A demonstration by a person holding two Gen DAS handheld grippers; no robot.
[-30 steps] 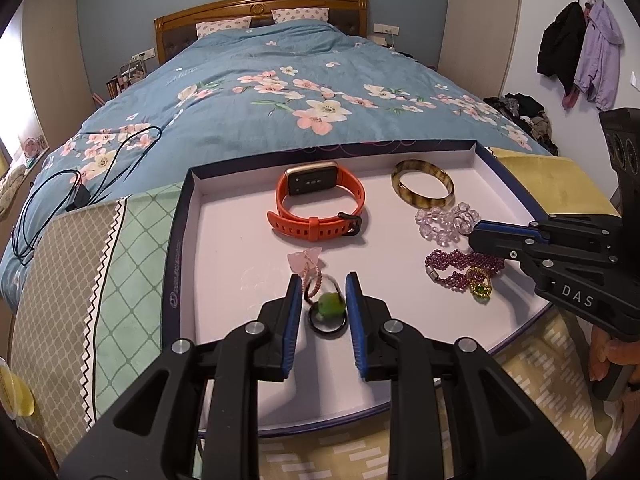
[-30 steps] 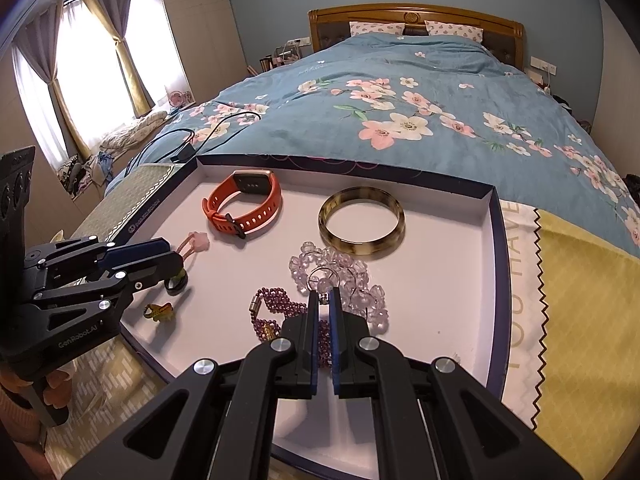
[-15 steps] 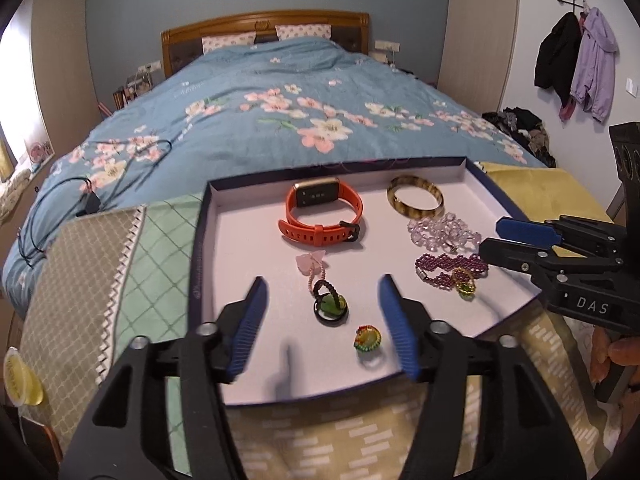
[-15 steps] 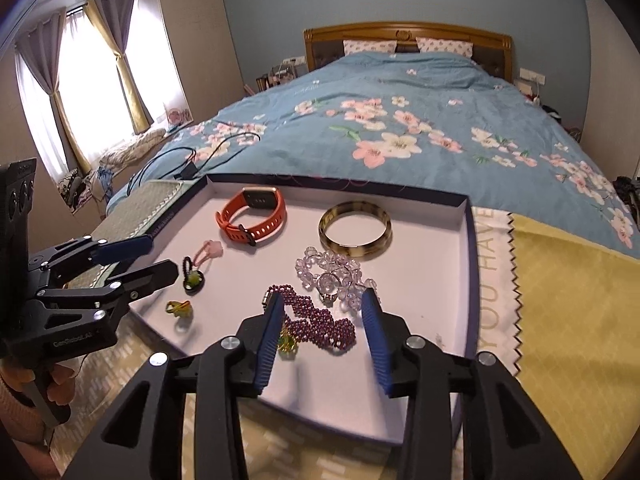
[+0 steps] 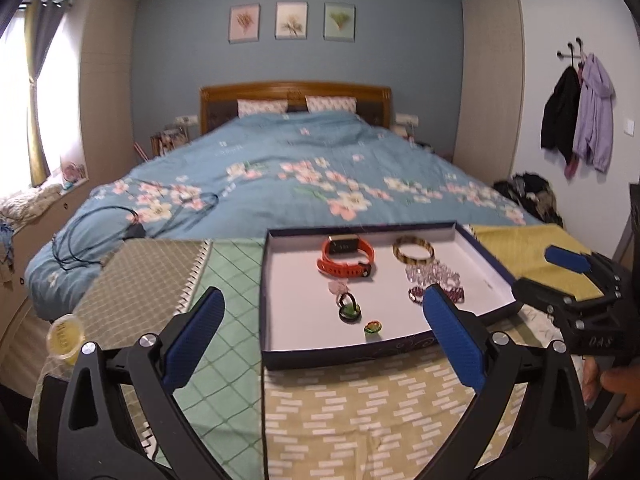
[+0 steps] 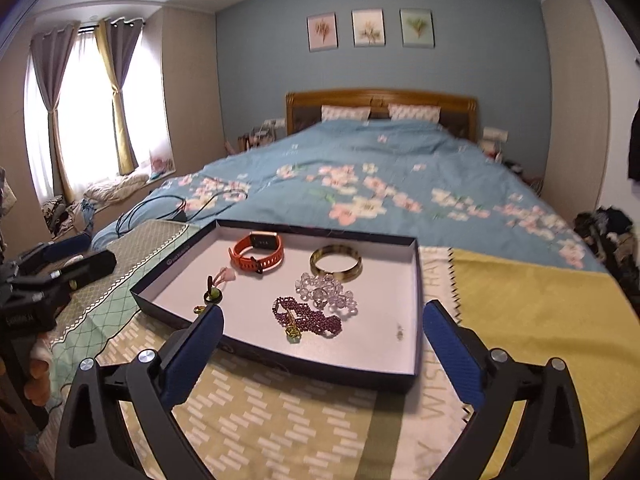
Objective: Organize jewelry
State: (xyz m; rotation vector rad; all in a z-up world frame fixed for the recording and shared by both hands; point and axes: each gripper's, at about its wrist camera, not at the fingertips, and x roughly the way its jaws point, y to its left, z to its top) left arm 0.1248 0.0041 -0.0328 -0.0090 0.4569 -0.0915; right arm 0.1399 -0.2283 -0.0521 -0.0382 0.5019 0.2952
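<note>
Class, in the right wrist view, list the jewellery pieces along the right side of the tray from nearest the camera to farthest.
Purple beaded bracelet → clear crystal bead bracelet → tortoiseshell bangle, all lying in the dark-rimmed white tray.

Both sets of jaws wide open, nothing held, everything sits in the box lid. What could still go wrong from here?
1. The shallow white-lined tray lies on soft patchwork bedding; a nudge could tilt it and slide pieces together.
2. The purple beaded bracelet touches the clear crystal bead bracelet; gripping one may drag the other.
3. The small green-and-yellow ring sits near the tray's front wall, awkward for wide jaws.
</note>
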